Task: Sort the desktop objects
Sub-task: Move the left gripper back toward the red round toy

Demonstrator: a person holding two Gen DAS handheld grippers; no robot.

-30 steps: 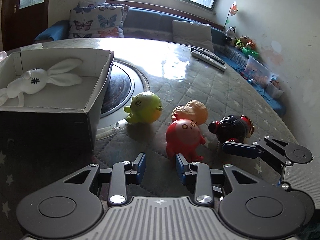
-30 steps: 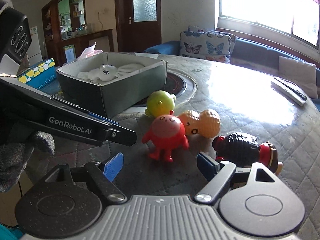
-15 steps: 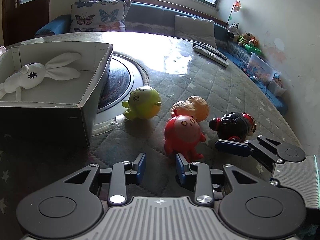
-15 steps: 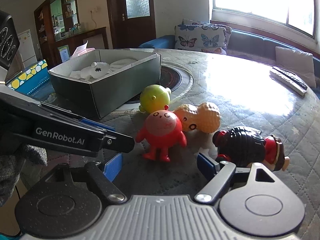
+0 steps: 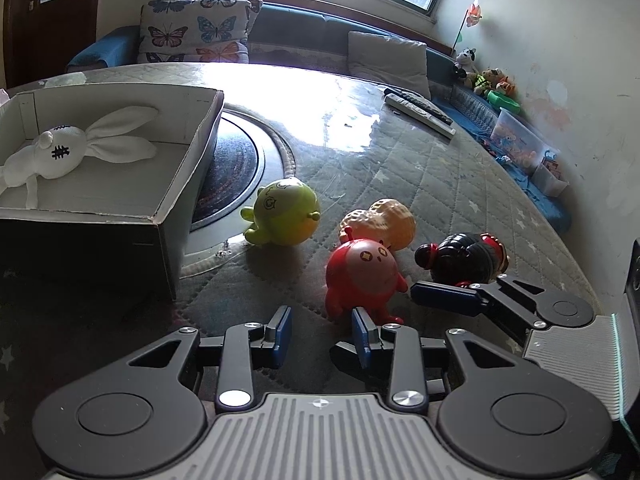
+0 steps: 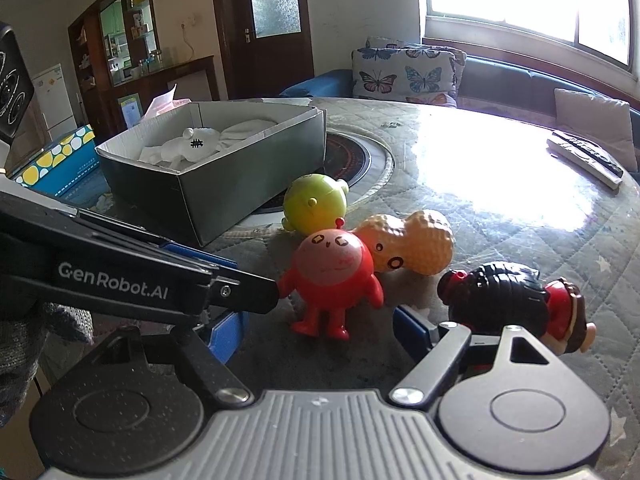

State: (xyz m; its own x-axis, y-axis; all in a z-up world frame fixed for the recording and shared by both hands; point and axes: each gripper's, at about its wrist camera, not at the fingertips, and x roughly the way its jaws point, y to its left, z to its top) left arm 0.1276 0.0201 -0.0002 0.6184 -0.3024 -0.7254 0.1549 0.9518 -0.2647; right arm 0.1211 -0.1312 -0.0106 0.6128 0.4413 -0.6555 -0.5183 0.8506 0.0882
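Four toys sit close together on the quilted table: a red round figure [image 5: 362,276] [image 6: 330,280], a green round figure [image 5: 286,214] [image 6: 314,204], a peanut toy [image 5: 384,222] [image 6: 412,246] and a black-haired doll [image 5: 464,258] [image 6: 508,298] lying on its side. My left gripper [image 5: 320,330] is open and empty, just in front of the red figure. My right gripper [image 6: 320,328] is open and empty, wide apart, with the red figure just beyond it. A grey open box [image 5: 160,216] [image 6: 248,168] at the left holds a white plush rabbit [image 5: 76,148] [image 6: 192,146].
A round dark inset [image 5: 240,168] lies in the table beside the box. Remote controls [image 5: 420,110] [image 6: 584,156] lie at the far side. A blue spotted box [image 6: 52,164] stands left of the table. A sofa with butterfly cushions [image 5: 196,32] runs behind.
Both grippers have moved closer to the toys and a little higher. The red figure now stands just past the right gripper's open fingers. Nothing has been gripped.
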